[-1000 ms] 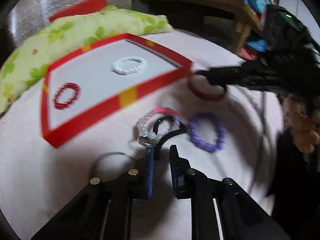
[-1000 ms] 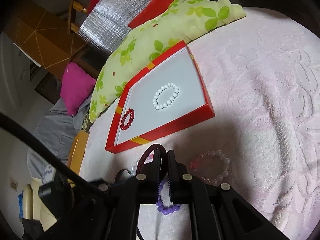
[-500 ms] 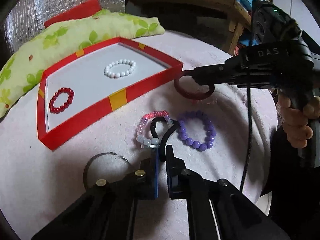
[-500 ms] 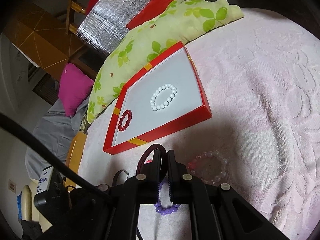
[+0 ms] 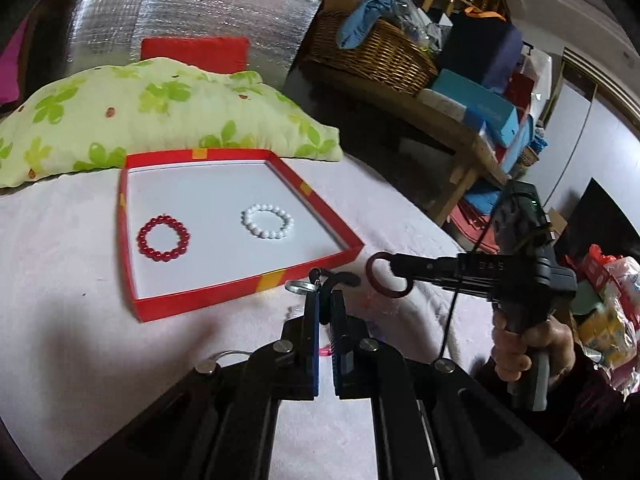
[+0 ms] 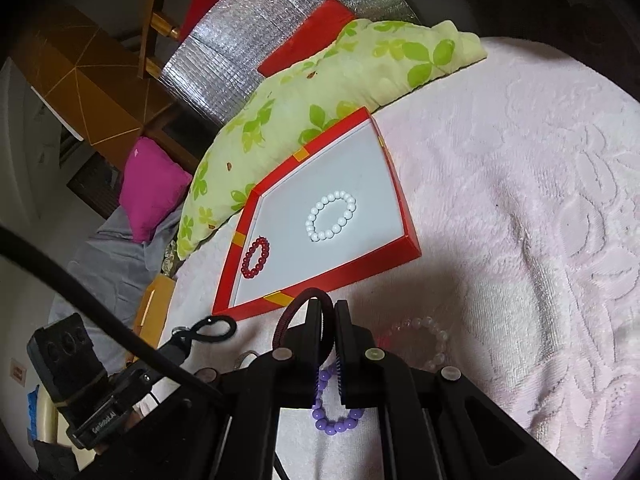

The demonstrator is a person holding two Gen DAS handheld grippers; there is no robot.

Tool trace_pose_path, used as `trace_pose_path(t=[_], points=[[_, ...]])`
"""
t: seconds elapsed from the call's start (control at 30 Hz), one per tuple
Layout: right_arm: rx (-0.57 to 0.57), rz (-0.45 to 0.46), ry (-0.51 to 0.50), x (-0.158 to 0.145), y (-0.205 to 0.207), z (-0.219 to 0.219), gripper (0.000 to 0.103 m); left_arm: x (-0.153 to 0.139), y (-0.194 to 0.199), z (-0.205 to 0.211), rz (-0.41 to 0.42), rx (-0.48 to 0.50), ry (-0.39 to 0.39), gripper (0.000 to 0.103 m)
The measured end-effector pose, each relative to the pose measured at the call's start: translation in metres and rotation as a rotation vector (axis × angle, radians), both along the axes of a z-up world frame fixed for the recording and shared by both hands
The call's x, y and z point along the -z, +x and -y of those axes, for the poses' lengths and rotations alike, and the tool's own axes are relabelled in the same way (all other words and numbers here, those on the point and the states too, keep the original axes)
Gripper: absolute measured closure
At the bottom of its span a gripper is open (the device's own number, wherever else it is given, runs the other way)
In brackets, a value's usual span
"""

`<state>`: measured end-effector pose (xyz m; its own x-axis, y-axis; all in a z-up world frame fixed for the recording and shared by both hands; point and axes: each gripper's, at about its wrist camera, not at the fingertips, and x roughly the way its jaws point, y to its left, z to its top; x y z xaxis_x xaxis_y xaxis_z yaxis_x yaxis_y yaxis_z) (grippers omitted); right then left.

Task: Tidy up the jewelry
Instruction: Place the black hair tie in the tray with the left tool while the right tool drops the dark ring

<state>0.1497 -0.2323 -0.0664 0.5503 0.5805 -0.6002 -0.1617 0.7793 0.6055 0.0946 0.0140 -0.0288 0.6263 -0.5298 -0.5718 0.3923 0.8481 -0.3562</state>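
We find the left gripper (image 5: 326, 300) clamped on a black cord loop with a silver ring (image 5: 316, 283), lifted above the pink towelling cloth (image 5: 60, 264). Beside it, the right gripper (image 6: 329, 320) pinches a dark red bangle (image 6: 289, 322). On the cloth beneath lie a purple bead bracelet (image 6: 335, 420) and a pale pink bead bracelet (image 6: 426, 342). Farther off, the red-rimmed white tray (image 5: 240, 286) holds a red bead bracelet (image 5: 163, 238) and a white pearl bracelet (image 5: 267, 222).

"DAS" is printed on the right tool's (image 5: 394, 270) black body.
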Motion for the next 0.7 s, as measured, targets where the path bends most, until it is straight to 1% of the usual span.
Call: trace_pose_path(t=[0.1,0.2,0.37,0.57,0.7], points=[[0.009,0.009,-0.001,-0.003,-0.001,0.001,0.096,0.005,0.002,0.000,-0.014,-0.023,0.034,0.098],[0.025,0.035,-0.019,-0.007,-0.003,0.002,0.096,0.005,0.002,-0.006,-0.011,-0.044,0.034,0.098],[0.043,0.046,-0.015,-0.009,-0.003,0.005,0.096,0.000,0.002,-0.009,0.023,-0.107,0.082,0.098],[0.047,0.078,-0.046,-0.016,0.005,0.000,0.096,-0.004,0.005,-0.008,0.051,-0.160,0.116,0.098],[0.046,0.105,-0.079,-0.023,0.016,-0.004,0.096,-0.004,0.016,-0.008,0.052,-0.190,0.137,0.098]])
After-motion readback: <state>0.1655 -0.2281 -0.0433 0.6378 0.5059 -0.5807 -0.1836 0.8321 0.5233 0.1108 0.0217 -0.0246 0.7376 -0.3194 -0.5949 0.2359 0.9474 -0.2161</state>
